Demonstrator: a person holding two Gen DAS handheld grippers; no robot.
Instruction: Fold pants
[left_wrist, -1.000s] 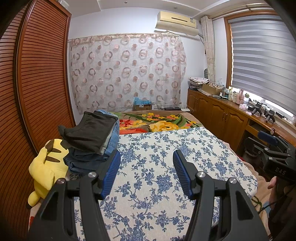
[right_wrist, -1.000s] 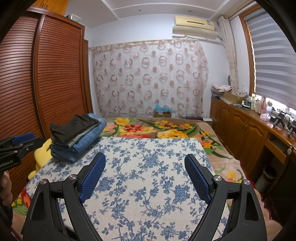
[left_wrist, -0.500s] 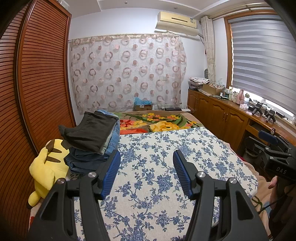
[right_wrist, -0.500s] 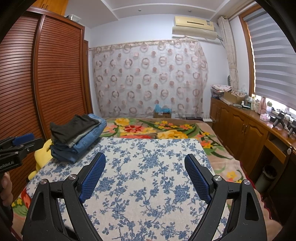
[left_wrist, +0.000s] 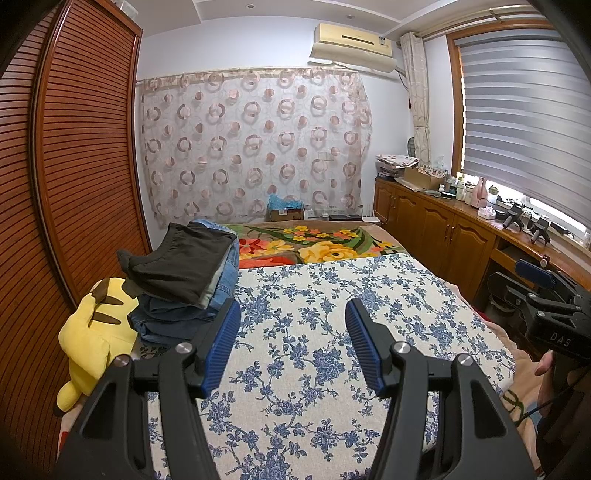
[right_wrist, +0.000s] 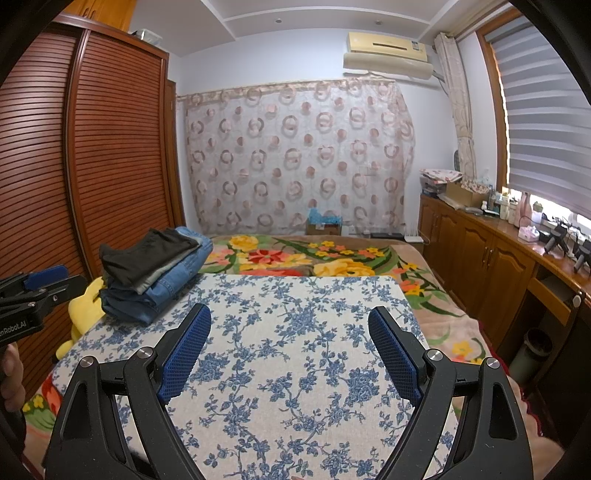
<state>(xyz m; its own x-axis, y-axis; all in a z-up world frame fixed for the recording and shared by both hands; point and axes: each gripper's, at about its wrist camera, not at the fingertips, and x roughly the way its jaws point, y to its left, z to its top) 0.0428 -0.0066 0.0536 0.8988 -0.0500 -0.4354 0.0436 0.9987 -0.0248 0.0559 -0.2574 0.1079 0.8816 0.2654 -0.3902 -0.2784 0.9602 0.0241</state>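
— Nearest the blue-flowered cloth (right_wrist: 295, 332)?
— Two tongs above its near edge: left gripper (left_wrist: 291, 317), jaws parted wide, nothing held; right gripper (right_wrist: 290, 325), spread wider, also empty.
— The pants?
— Stack of folded pants (left_wrist: 184, 280), at the cloth's far left corner, dark pair on top, denim beneath.
— Beside them?
— Yellow plush toy (left_wrist: 96, 328), touching the stack. Beyond the cloth: floral blanket (left_wrist: 314, 243), then curtain (left_wrist: 255, 144).
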